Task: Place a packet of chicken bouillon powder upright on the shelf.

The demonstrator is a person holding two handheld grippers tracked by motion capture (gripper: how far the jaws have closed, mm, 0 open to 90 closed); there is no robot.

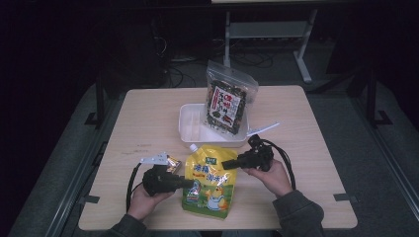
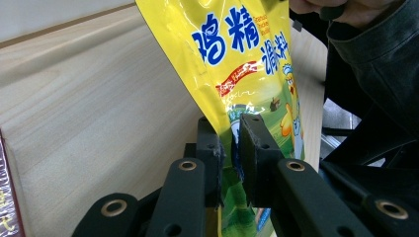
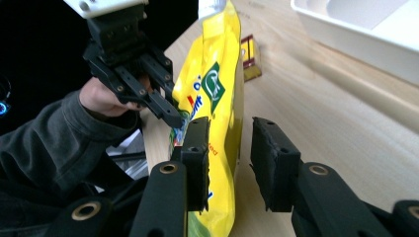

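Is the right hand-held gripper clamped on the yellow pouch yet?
No, in the right gripper view the right hand-held gripper stands open, its far pad off the yellow pouch.

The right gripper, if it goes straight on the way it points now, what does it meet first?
Most likely the yellow pouch: the right gripper already has open jaws around its edge. Beyond it, the left gripper grips the pouch.

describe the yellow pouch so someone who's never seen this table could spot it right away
On the wooden table, look at the near edge, in front of the white tray. The yellow pouch sits there, pinched at its edge by the left gripper. Unlike the clear bag of dark food standing in the tray, it is opaque yellow with blue characters and a white spout cap.
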